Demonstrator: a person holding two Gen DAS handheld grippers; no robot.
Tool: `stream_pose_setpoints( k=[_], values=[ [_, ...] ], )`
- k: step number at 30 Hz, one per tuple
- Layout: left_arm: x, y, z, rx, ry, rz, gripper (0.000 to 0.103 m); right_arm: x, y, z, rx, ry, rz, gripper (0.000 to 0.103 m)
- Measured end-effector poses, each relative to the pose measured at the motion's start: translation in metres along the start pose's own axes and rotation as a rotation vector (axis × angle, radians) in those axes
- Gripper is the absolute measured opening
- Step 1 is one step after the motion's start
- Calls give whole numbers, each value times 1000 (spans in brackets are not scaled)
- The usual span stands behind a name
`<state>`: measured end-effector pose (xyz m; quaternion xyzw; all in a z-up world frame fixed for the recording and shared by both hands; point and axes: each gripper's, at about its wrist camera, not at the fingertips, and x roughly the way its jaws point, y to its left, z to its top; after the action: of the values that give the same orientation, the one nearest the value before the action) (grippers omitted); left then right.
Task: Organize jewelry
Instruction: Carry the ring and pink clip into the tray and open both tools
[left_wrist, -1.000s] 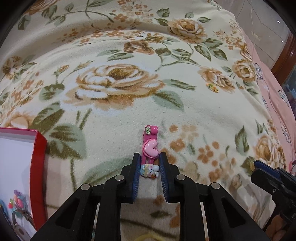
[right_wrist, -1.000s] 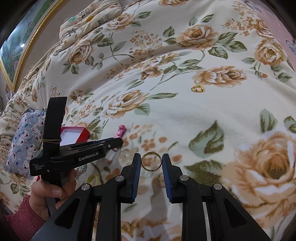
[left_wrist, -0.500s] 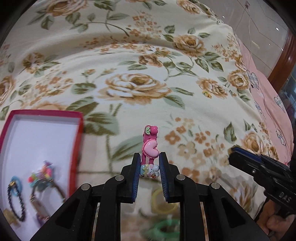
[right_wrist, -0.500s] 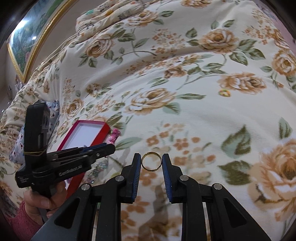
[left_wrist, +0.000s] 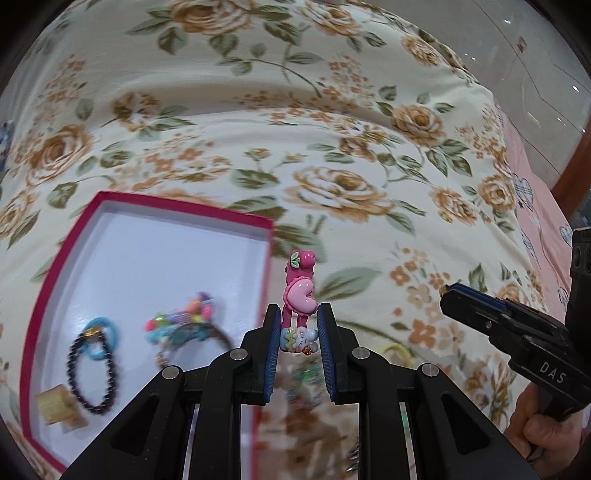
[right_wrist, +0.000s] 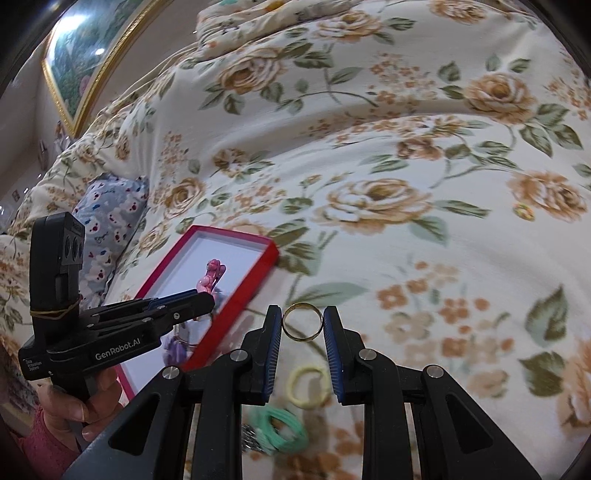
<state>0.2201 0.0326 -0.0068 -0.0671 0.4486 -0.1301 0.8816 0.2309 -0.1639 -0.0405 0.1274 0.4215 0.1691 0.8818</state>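
My left gripper (left_wrist: 296, 325) is shut on a pink hair clip (left_wrist: 298, 295) with a heart charm, held upright just right of the red jewelry box (left_wrist: 184, 206). The box holds a black bead bracelet (left_wrist: 90, 373), a blue hair tie (left_wrist: 99, 338), a colourful beaded piece (left_wrist: 181, 321) and a gold item (left_wrist: 55, 406). My right gripper (right_wrist: 302, 326) is shut on a gold ring (right_wrist: 302, 326), above the bedspread right of the box (right_wrist: 266, 266). The left gripper (right_wrist: 199, 299) with the clip (right_wrist: 212, 275) shows over the box in the right wrist view.
A yellow hair tie (right_wrist: 308, 386), green hair ties (right_wrist: 280, 426) and a small metal piece (right_wrist: 249, 439) lie on the floral bedspread below my right gripper. A small ring (right_wrist: 524, 211) lies far right. A patterned pillow (right_wrist: 107, 218) lies left of the box.
Both grippers have moved left toward the red box, which now fills more of each view. Each keeps its hold, on the clip and on the ring.
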Motion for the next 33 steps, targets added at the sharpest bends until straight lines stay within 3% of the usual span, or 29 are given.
stream_pose_setpoints(
  k=[15,33],
  values=[
    [-29,56,-3,-93,-22,86,19,54,59,16,-82,54,96,23],
    [-14,93,9,-140,-12,139,19,103,90,29,-139,105,124,23]
  ],
)
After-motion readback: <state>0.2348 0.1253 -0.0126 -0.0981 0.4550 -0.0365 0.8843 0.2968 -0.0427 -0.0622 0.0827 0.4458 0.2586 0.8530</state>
